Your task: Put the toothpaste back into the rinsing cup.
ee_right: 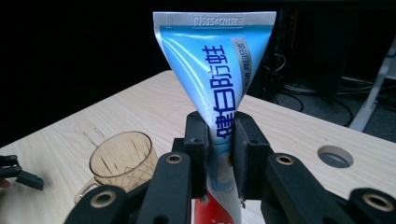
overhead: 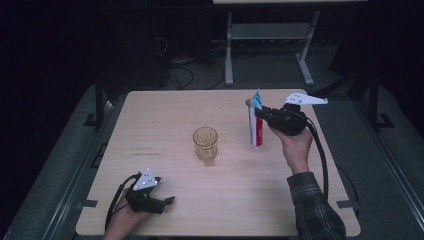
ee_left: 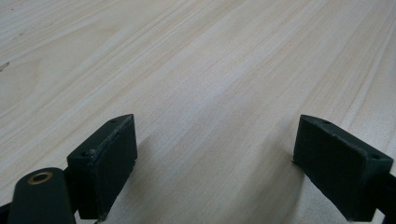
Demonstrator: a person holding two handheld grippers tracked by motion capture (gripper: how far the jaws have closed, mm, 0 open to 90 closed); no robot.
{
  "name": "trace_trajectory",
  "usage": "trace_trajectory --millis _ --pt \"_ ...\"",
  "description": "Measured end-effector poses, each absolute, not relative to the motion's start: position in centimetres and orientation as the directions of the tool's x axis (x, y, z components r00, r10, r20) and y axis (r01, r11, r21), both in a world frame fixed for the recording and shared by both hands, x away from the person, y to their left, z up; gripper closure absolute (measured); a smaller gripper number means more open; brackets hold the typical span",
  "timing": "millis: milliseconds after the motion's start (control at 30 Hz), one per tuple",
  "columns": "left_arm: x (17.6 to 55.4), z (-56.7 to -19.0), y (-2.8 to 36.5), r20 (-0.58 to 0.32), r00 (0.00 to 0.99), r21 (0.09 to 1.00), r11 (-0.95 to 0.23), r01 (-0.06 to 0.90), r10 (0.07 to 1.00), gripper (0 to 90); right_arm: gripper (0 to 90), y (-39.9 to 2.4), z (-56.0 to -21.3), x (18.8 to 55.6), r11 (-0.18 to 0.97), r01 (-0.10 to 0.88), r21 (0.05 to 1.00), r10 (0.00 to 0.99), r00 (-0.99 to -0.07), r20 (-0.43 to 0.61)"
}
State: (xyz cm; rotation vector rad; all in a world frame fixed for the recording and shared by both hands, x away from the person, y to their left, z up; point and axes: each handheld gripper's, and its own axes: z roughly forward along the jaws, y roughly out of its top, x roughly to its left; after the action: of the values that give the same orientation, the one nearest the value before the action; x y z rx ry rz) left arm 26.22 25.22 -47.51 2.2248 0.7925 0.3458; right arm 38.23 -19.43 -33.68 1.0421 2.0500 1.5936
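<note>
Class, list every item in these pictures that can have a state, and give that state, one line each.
Toothpaste tube: held upright above the table, crimped end up, clamped mid-body.
Right gripper: shut on the toothpaste tube.
Left gripper: open, low over bare table.
Glass mug: upright, looks empty, standing mid-table, untouched.

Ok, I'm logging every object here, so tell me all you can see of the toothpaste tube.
The tube is soft and looks like plastic: blue and white above with dark blue Chinese lettering, red near the lower end. Its flat crimped seam, stamped with a code, is on top. It stands roughly upright in the air above the right part of the table, to the right of the glass. The right claw is clamped on its middle, squeezing it narrow. Whether its lower end touches the table cannot be told.
</note>
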Motion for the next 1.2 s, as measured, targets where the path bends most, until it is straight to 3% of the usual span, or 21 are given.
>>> trace_trajectory --millis 1200 --pt "26.2 -47.5 25.2 0.005 0.775 0.722 -0.538 0.434 0.632 12.8 76.8 -14.1 -31.1 38.8 0.111 0.263 0.958 0.642 -0.755 0.133"
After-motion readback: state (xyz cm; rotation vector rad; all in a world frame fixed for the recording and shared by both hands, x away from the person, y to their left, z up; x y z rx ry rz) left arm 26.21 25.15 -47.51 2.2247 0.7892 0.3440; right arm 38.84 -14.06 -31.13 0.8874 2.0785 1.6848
